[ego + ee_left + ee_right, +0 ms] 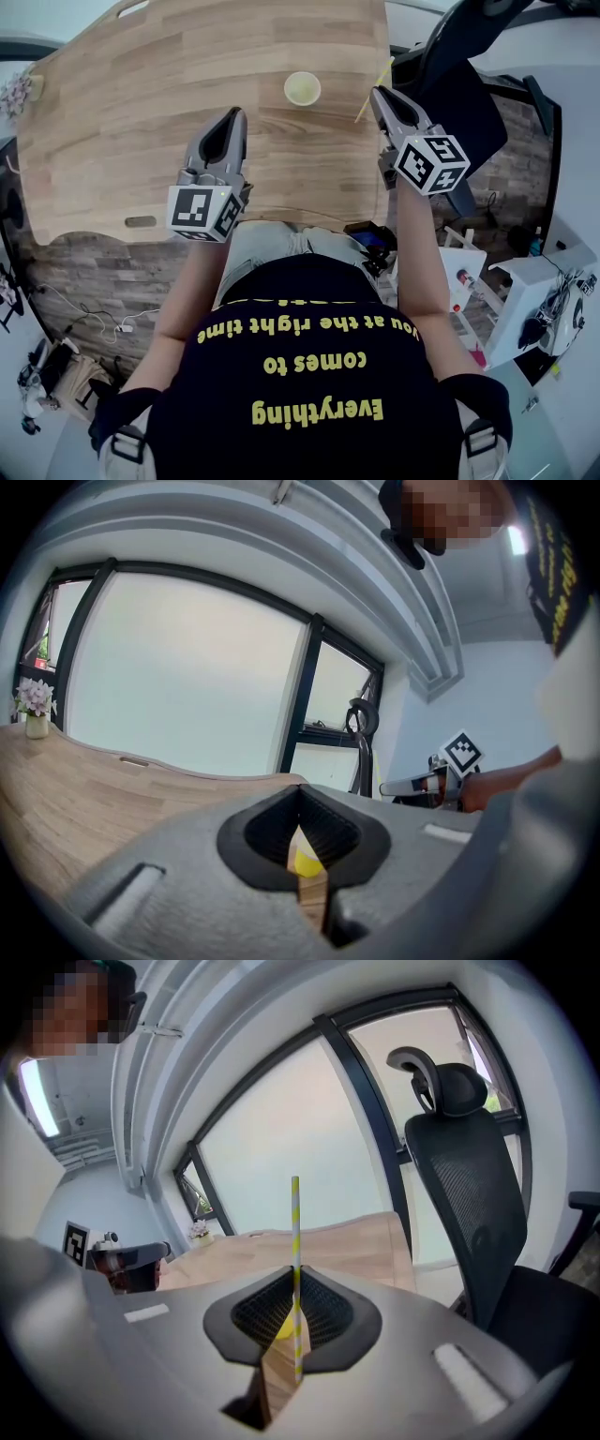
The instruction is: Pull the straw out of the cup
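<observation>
Left gripper (236, 114): over the counter's (122, 112) near edge, jaws closed together, nothing between them. Right gripper (378, 92): by the right edge, jaws clamped on the striped straw (386, 68). Straw is apart from the cup (302, 88), which stands mid-counter to its left.

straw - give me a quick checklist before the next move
1. Straw clamped in the right tongs: ok.
2. Straw fully out of the cup, off to its right: ok.
3. Cup upright on the table: ok.
4. Left tongs shut, holding nothing, short of the cup: ok.
5. Cup empty of liquid: cannot tell.
</observation>
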The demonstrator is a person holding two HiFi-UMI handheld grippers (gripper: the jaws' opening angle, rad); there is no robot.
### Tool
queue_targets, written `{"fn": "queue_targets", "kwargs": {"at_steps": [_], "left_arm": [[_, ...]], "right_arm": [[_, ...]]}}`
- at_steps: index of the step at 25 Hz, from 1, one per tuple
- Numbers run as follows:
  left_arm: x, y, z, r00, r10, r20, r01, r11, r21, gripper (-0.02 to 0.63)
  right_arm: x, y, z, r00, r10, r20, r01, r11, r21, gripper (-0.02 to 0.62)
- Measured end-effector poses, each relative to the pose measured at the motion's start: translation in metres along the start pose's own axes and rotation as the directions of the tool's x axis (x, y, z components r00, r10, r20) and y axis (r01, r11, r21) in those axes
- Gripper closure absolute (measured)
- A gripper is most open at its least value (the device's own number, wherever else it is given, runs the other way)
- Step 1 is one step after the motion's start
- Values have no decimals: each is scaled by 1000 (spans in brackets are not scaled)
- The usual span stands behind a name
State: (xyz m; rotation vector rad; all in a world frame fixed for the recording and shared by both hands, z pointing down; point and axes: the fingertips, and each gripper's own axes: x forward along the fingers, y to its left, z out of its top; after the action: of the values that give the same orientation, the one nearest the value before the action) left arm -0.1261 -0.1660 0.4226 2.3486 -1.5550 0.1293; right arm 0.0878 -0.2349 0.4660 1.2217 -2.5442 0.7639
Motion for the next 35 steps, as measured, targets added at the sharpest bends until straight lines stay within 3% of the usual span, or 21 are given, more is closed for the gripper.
{"fn": "queue_targets", "kwargs": {"at_steps": [18, 35], "left_arm": [[6, 9, -8, 1000, -8, -23, 8, 1000, -6, 606], [7, 6, -14, 999, -6, -49, 6, 1000, -1, 606]], "right_arm": [[26, -12, -64, 966, 41, -257, -8, 992, 128, 565], [45, -14, -126, 874, 172, -454, -15, 945, 328, 565]]}}
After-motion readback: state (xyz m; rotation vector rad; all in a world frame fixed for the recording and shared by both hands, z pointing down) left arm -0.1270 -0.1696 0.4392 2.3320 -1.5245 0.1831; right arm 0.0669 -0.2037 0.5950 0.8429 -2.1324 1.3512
